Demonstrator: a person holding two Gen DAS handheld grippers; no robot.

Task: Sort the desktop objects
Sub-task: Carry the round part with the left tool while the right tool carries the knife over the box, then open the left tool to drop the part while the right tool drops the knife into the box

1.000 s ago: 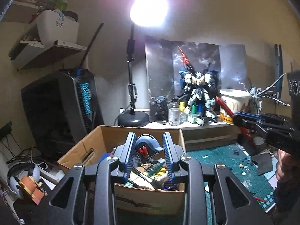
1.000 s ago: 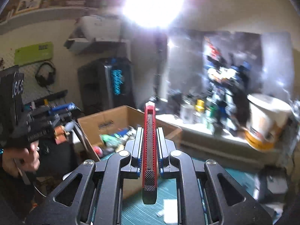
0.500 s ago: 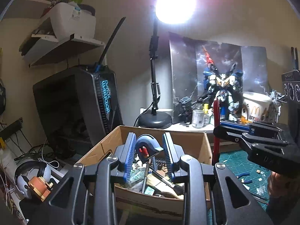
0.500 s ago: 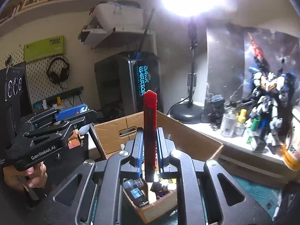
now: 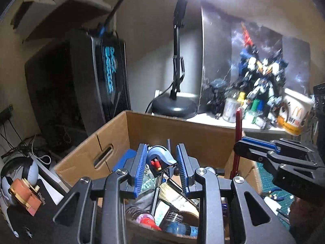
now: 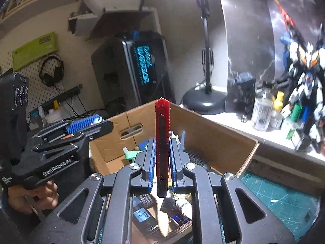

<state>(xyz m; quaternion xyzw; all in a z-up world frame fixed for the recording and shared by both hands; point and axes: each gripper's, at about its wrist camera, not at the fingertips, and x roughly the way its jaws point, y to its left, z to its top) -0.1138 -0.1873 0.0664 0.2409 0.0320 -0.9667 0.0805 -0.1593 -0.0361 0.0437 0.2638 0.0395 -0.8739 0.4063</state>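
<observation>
1. My right tool (image 6: 162, 158) is clamped on a red utility knife (image 6: 162, 142), which stands upright between the blue pads, its tip at 12 o'clock and its black butt end hanging below the pads.
2. In the left wrist view that same knife (image 5: 238, 134) shows at about 3 o'clock, upright, with its lower end dipping inside the right-hand end of the cardboard box (image 5: 178, 134).
3. My left tool (image 5: 161, 162) grips a small blue-grey tape dispenser (image 5: 160, 158) with a red piece in its mouth; the ribbed pads sit against both its sides, directly above the box.
4. The box is full of clutter: a flat paintbrush (image 5: 178, 199), a red-capped bottle (image 5: 146, 221) and a blue-capped bottle (image 5: 178, 227) lie toward 6 o'clock.
5. From the right wrist view, the left tool (image 6: 89, 124) sits at 9 o'clock, a hand (image 6: 30, 195) around its grip, its tips beside the box's left wall (image 6: 113, 140).
6. Behind the box, at 12 to 1 o'clock, a black lamp base (image 5: 174, 106) stands on a pale shelf, with paint bottles and a robot model (image 5: 262, 79) to its right.
7. A green cutting mat (image 6: 284, 199) covers the desk at 4 o'clock.
</observation>
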